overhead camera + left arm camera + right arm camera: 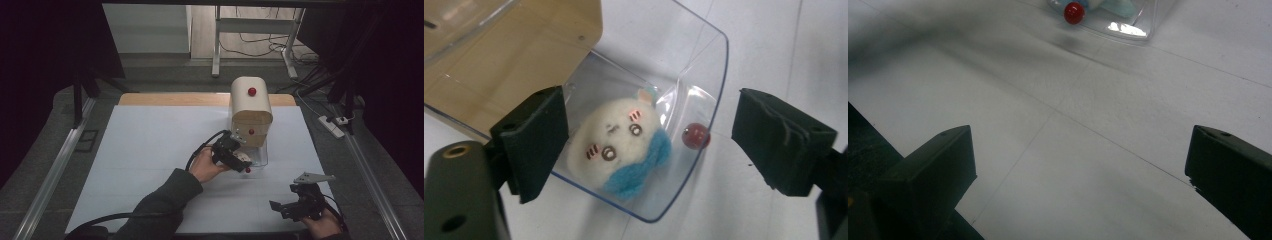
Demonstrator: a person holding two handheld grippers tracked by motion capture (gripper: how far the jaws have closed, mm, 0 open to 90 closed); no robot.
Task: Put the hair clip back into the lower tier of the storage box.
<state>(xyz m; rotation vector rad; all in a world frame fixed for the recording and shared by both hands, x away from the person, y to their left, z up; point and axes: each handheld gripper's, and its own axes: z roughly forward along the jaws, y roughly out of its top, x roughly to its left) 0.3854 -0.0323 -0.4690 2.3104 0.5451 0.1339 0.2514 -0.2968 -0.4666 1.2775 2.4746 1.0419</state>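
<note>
A rounded wooden box (250, 107) with red knobs stands at the back of the white mat (150, 150). Its clear plastic drawer (704, 60) is pulled out, a small red knob (695, 135) on its front. Inside lies a white plush toy (616, 145) with a blue bow, also seen under the gripper in the high view (244, 157). My left gripper (647, 115) hovers open over the drawer, one jaw on each side of the toy, not touching it. My right gripper (279, 210) rests open near the mat's front right corner, nothing between its jaws (1080, 150).
The drawer's red knob (1074, 12) and clear front (1143, 20) lie ahead of the right gripper across bare mat. A power strip (332, 126) lies on the floor to the right, beyond the table rail. Cables and a metal frame stand behind the table.
</note>
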